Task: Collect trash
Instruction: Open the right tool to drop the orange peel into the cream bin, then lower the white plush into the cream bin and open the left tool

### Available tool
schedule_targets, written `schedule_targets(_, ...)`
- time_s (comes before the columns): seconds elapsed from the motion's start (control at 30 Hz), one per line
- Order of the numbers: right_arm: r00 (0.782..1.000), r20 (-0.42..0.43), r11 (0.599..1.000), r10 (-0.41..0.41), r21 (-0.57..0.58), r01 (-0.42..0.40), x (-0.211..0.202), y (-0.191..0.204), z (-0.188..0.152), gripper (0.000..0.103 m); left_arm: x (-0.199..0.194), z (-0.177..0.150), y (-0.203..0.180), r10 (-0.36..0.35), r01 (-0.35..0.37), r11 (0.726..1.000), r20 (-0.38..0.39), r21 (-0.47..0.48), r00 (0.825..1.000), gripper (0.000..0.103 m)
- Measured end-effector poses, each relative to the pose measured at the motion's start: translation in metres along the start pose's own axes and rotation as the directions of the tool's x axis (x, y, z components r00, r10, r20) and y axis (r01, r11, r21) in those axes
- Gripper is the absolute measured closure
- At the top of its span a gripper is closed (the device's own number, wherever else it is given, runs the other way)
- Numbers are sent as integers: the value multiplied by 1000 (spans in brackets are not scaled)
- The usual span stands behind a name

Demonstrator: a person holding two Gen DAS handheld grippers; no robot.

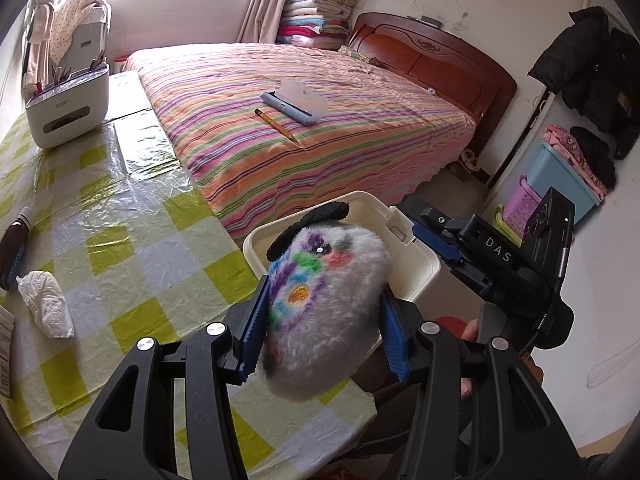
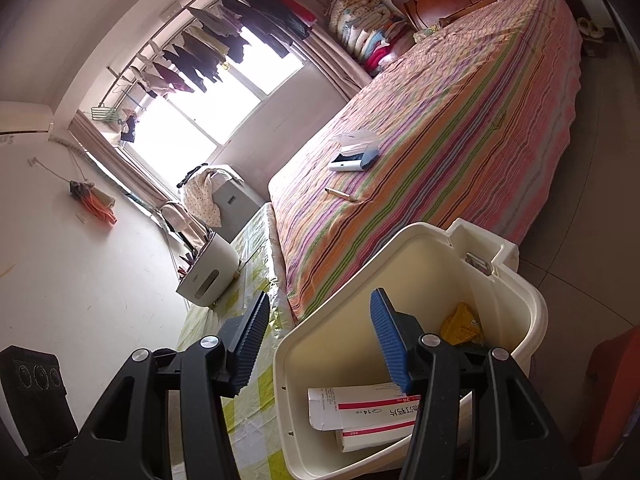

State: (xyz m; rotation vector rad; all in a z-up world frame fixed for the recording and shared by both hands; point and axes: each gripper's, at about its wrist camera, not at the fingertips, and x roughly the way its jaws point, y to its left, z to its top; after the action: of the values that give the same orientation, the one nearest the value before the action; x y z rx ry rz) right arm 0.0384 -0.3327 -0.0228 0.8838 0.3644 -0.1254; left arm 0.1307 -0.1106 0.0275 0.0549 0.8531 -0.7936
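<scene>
My left gripper (image 1: 325, 288) is shut on a fluffy white plush toy (image 1: 332, 320) with coloured scribbles and black ears, held above the table's corner in front of a cream trash bin (image 1: 420, 264). In the right wrist view my right gripper (image 2: 320, 298) stands open over the bin's (image 2: 532, 300) near rim with nothing between its pads. Inside the bin lie a red-and-white medicine box (image 2: 360, 412) and a yellow wrapper (image 2: 460, 324). A crumpled white tissue (image 1: 48, 304) rests on the checked table (image 1: 132, 240) to the left.
A dark bottle (image 1: 14, 248) and a paper box edge (image 1: 4, 348) lie at the table's left side. A white holder (image 1: 68, 112) stands at the back. The striped bed (image 1: 340, 152) carries a pencil (image 1: 276, 124) and a blue case (image 1: 296, 104).
</scene>
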Motion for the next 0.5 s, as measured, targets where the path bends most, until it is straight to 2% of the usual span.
schedule_targets(0.1,999,47,1000,-12,15,11,-10,-3,3,44,12,5,-8,-2,2,1000,-14,8,1000,54)
schedule_targets(0.27,992,123,1000,-17,27,14,-24,-7,7,41,32,13,-16,3,-3,1000,-43,18,999,54)
schedule_targets(0.33,990,143,999,-12,38,7,-29,-9,8,37,41,16,-19,-2,4,1000,-59,21,998,54)
schedule_targets(0.5,987,163,998,-8,57,-1,-34,-13,11,36,60,25,-28,3,0,999,-76,32,997,51)
